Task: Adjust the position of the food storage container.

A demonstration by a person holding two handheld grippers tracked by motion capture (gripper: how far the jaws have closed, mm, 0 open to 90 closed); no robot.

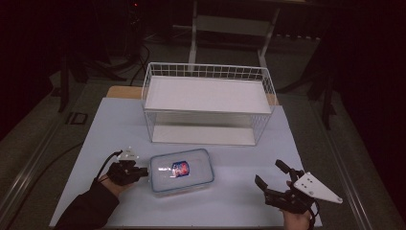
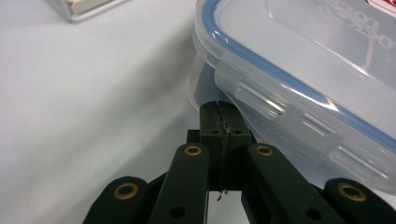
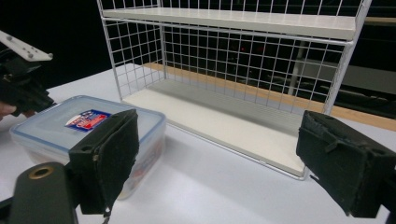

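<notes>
A clear plastic container (image 1: pixel 181 170) with a blue-sealed lid and a red and blue label lies on the white table (image 1: pixel 239 158), near its front left. My left gripper (image 1: pixel 143 171) is at the container's left end. In the left gripper view its jaws are pressed together, and my left gripper (image 2: pixel 218 109) has its tips just under a side latch of the container (image 2: pixel 303 60). My right gripper (image 1: pixel 269 173) stands open at the table's front right with nothing between its jaws. The right gripper view shows my right gripper (image 3: pixel 224 163) spread wide, with the container (image 3: pixel 88 126) to the left beyond it.
A white wire rack (image 1: pixel 206 93) with two empty shelves stands at the table's middle back; the rack (image 3: pixel 233 70) rises just beyond my right gripper. A corner of its base (image 2: pixel 88 7) lies near the container. The other hand's gripper (image 3: pixel 18 84) shows at far left.
</notes>
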